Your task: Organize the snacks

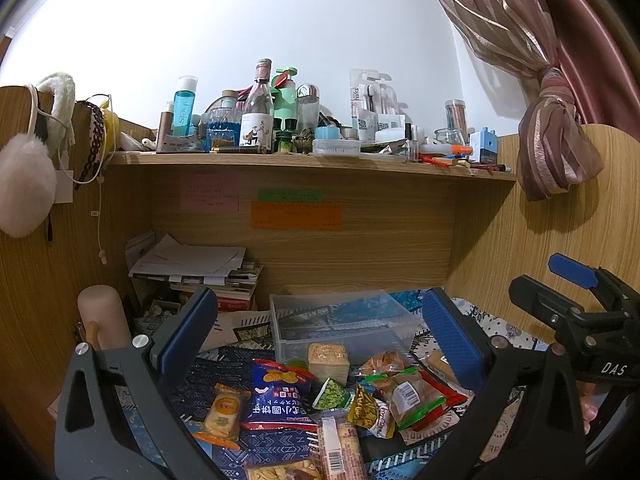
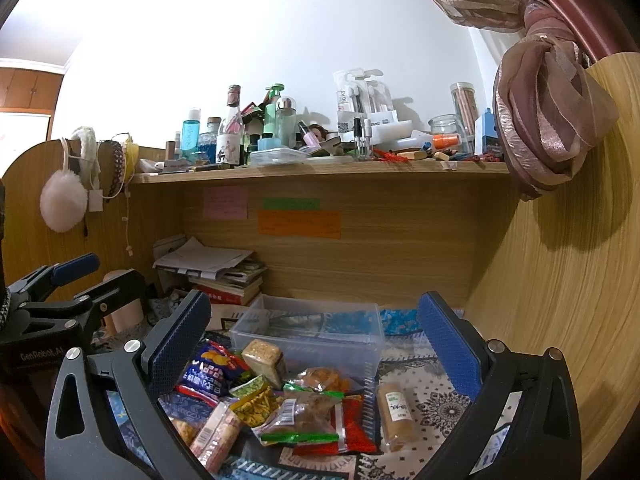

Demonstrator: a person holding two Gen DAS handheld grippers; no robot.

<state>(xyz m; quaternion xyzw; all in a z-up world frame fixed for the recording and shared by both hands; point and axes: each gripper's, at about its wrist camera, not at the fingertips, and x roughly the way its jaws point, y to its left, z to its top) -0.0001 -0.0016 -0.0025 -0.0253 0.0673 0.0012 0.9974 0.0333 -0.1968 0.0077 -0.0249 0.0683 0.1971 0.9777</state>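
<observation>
**Snacks still heaped, bin still bare: the sort is only starting**

Both claws hover over the pile with nothing in them. The left claw [image 1: 320, 332] stands wide, its blue pads spread to either side of the heap; the right claw [image 2: 316, 336] is equally wide and empty.

The snacks lie loose on the patterned cloth covering the tabletop [image 2: 432, 404], directly below and between the fingers of each claw. Just beyond the pile sits the clear plastic bin [image 2: 308, 332], apparently holding no snacks. A tan wrapped block [image 2: 265, 362] leans against the bin's near wall. The blue chip bag [image 1: 276, 394] lies under the left claw toward its left finger, with a yellow cracker pack [image 1: 223, 414] further left. A red-and-green wrapped pastry [image 2: 308, 414] sits mid-pile, and a tan stick pack [image 2: 397, 410] lies apart, nearer the right claw's right finger.

By my reading, no packet has been moved yet. The next move calls for lowering one claw onto a single packet, the isolated stick pack being easiest, closing gently to avoid crushing, then carrying it forward into the bin.
</observation>
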